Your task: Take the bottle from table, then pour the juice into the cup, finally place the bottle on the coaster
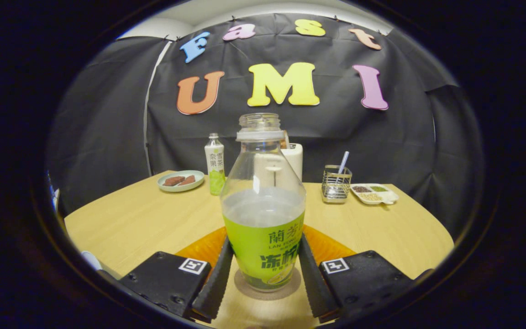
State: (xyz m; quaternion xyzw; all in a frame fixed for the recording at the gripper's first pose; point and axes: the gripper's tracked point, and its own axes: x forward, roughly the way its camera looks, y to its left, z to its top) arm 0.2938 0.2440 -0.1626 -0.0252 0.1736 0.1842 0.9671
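Clear plastic with a green label, the juice bottle stands upright on a round brownish coaster on the pale wood bench, uncapped and roughly half full of a cloudy liquid. The tongs sit around its lower body, one finger on the left flank of the label and one on the right; both fingers look to be touching the bottle, though from this angle I cannot be sure whether they press on it or merely rest alongside. Just behind the bottle's base an orange mat shows on either side, partly hidden by the bottle and the fingers. Farther back on the left lies a small pale green plate with two brown pieces of food on it, and just to the right of the plate stands a slim drink bottle with a white and green label. Directly beyond the juice bottle, seen partly through its clear shoulder, is a white cup-like container. On the far right stands a wire mesh holder with a striped straw leaning in it, and just beside that a white divided dish holding small heaps of grains or seeds.
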